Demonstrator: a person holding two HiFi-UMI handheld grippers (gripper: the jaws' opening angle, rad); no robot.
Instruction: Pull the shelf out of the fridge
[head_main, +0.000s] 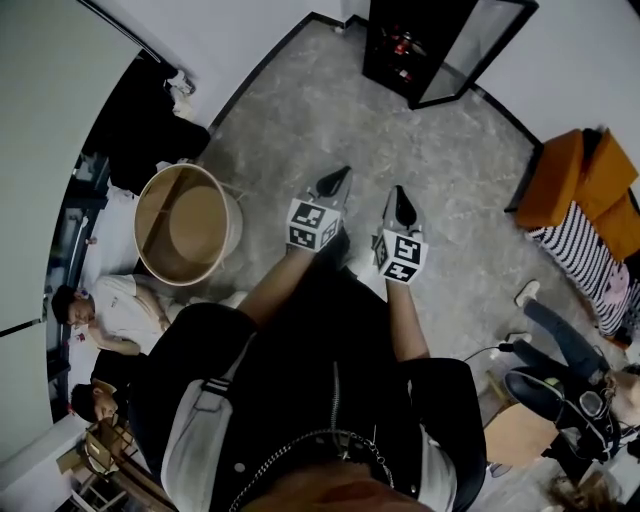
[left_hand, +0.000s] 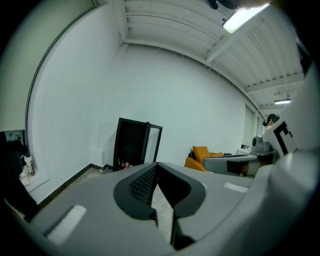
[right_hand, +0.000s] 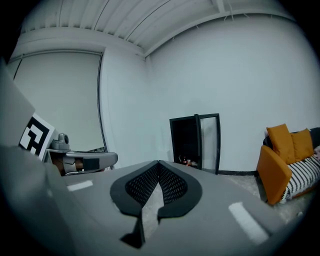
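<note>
The grey speckled floor (head_main: 330, 110) runs bare from the person's feet to its far edge. There a tall black fridge (head_main: 400, 45) stands against the white wall near the far corner, well apart from both tools. Its glass door (head_main: 480, 40) is swung open toward the right. The inside is dark with small red-topped bottles low down, and the shelf cannot be made out in any view.

An orange upholstered sofa (head_main: 575, 180) sits along the floor's right edge. A round light-brown tub (head_main: 185, 225) stands near the left edge, just beside the person's left arm.

The left tool (head_main: 338, 178) and the right tool (head_main: 401, 195) are held side by side, close but not touching, both pointing toward the fridge. Each has its jaws together with nothing between them, and neither touches anything.
</note>
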